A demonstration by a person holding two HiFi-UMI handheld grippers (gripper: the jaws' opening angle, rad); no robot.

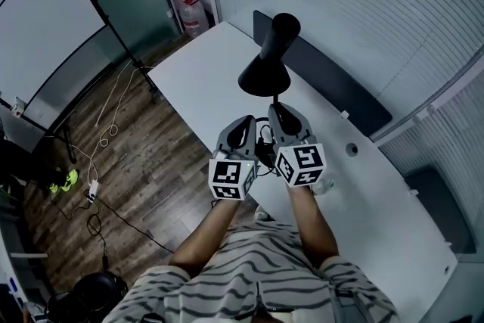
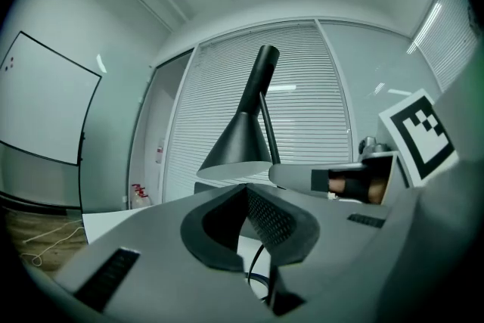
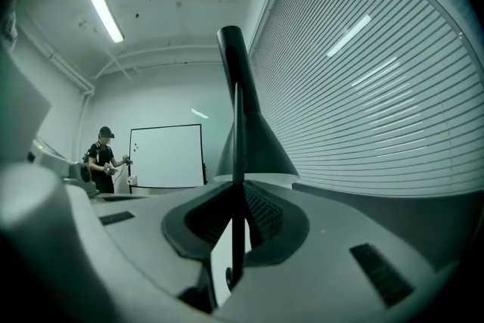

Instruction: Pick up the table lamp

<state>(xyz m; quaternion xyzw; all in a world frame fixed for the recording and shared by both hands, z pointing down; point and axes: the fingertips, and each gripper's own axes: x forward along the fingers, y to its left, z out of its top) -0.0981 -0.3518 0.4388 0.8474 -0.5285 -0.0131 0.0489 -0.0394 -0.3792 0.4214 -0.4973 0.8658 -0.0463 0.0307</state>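
Both pairs of jaws stood apart, the left gripper alongside, the right gripper straddling the stem of the black cone-shaded table lamp; we judged a square squeeze essential.

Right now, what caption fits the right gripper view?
Right gripper straddling the black table lamp by its thin stem, jaws apart.
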